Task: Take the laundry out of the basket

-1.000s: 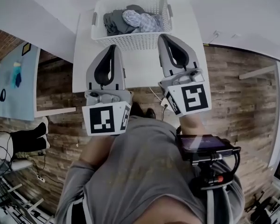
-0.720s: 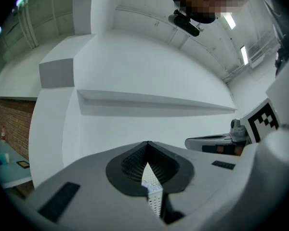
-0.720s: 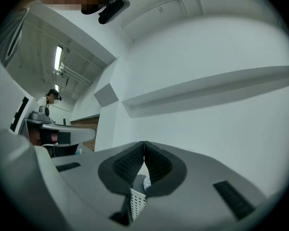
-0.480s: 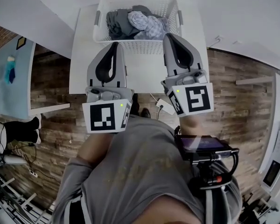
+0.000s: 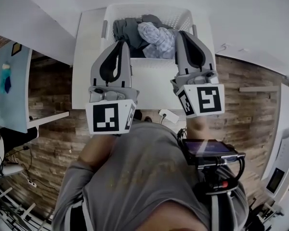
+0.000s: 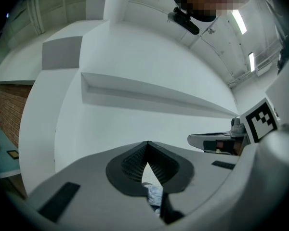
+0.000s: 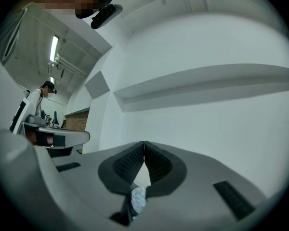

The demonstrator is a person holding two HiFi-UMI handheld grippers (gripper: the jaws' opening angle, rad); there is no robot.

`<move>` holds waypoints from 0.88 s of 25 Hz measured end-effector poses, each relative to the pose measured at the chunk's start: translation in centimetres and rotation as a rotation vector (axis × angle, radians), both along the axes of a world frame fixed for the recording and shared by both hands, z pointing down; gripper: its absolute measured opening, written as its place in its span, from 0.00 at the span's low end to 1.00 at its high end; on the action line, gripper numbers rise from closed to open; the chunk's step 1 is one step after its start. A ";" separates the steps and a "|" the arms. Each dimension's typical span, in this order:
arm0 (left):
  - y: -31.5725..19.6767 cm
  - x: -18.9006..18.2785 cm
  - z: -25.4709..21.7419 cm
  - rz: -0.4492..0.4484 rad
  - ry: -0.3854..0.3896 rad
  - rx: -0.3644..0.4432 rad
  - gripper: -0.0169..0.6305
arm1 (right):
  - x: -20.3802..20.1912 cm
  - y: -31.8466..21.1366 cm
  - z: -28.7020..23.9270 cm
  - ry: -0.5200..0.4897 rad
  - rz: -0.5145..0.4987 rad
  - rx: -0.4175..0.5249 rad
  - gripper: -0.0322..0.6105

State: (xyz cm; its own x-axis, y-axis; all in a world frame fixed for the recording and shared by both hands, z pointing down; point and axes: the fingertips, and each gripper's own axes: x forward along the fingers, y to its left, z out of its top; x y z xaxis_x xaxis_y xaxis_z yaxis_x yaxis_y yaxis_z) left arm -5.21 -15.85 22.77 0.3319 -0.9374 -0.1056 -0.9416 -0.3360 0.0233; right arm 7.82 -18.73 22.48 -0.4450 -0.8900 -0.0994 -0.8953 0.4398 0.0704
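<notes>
We hold the left gripper [image 5: 120, 44] and right gripper [image 5: 182, 34] closed and empty above the basket [image 5: 173, 14]. The laundry [image 5: 151, 36] lies inside, between and below the tips, nearest the right gripper.

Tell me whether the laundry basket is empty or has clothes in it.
Not empty: inside the white basket lie a dark grey garment and a light patterned garment, heaped together.

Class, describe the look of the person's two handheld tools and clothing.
The left tool and right tool are light grey shells tapering to a point, with black ribbed pads. Each carries a white cube bearing black square markers. The person wears a grey top.
</notes>
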 end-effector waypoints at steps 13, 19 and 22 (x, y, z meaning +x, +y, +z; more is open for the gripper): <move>-5.9 -2.6 -2.4 0.064 0.029 0.075 0.04 | -3.2 -5.3 -2.3 0.040 0.035 0.036 0.06; -7.6 -2.3 -2.2 0.081 0.059 0.049 0.04 | -3.8 -7.1 -2.2 0.058 0.021 0.024 0.06; -8.7 -2.0 -1.6 0.081 0.055 0.037 0.04 | -4.0 -7.8 -1.2 0.074 -0.017 0.008 0.06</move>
